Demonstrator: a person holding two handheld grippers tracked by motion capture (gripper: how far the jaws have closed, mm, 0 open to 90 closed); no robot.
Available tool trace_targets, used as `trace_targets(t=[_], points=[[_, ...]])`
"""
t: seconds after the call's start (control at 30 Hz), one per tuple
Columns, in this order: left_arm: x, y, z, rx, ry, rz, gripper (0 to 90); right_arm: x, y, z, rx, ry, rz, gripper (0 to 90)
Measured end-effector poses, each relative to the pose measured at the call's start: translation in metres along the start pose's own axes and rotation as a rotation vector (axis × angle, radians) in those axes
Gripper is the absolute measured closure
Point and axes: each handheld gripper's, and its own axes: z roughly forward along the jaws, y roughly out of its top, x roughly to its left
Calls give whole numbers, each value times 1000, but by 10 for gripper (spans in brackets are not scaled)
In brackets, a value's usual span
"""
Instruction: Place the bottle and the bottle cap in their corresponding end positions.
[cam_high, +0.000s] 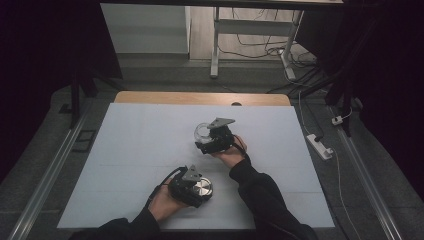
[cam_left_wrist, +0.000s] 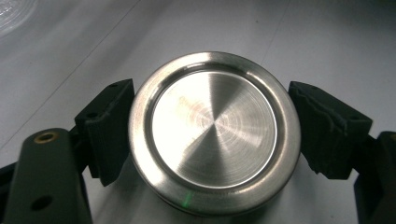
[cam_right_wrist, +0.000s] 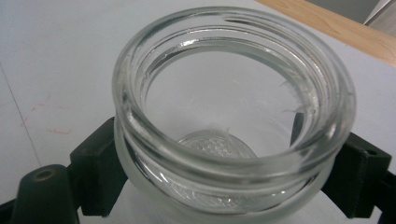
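Note:
A round brushed-metal lid (cam_high: 203, 188) (cam_left_wrist: 214, 140) lies flat on the white table sheet near the front edge. My left gripper (cam_high: 200, 190) (cam_left_wrist: 215, 122) has its two black pads pressed against the lid's rim on both sides. Farther back, a clear glass jar (cam_high: 202, 131) (cam_right_wrist: 140, 65) stands upright with its mouth open and nothing inside. My right gripper (cam_high: 207, 137) (cam_right_wrist: 228, 169) is shut on the jar's body just under the threaded neck. A hand in a dark sleeve holds each gripper.
A white sheet (cam_high: 135, 160) covers the table, with a strip of wooden tabletop (cam_high: 200, 98) along the far edge. A white power strip (cam_high: 320, 146) lies on the floor at the right. A desk frame (cam_high: 215, 50) and cables stand beyond the table.

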Motion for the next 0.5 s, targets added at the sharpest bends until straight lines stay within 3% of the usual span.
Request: trace_targets(t=[0.5], points=[[2,0,0,4,0,-15,182,0,1,0,12,2,25,127]])
